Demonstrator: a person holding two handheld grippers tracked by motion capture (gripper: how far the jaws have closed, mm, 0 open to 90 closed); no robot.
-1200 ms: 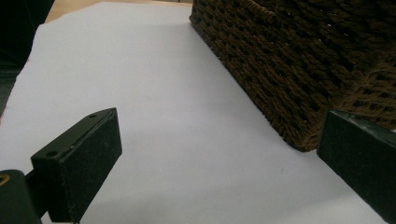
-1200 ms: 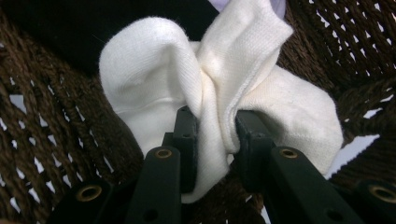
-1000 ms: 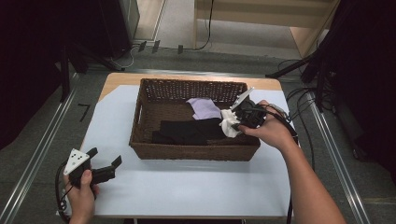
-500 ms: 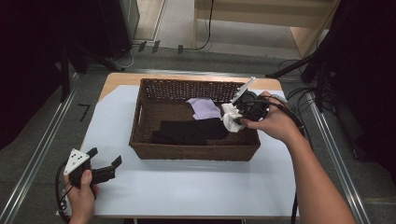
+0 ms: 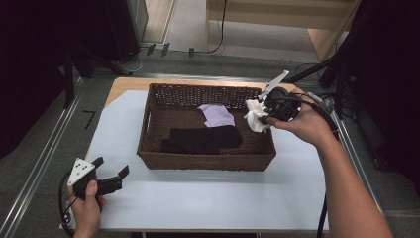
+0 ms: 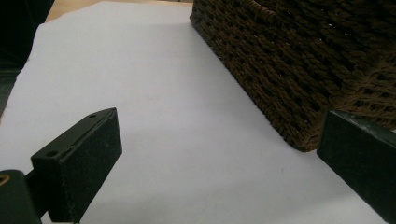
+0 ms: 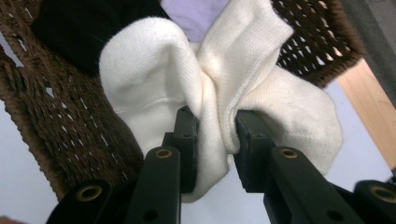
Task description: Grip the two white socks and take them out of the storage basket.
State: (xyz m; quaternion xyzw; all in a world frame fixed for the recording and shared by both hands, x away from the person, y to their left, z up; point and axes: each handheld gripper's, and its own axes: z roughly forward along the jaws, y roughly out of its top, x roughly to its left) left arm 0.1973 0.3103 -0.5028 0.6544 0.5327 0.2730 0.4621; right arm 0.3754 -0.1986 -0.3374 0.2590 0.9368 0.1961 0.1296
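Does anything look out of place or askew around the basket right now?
Nothing stands out. The basket sits square on the table, black cloth and lilac cloth lie inside, and the right gripper holds a bunched white sock.

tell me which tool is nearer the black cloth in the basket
Right. The right tool holds a white sock over the basket's right rim, beside the black cloth; the left tool sits outside the basket.

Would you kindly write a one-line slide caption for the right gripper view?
Right gripper pinching a white sock above the wicker basket's edge.
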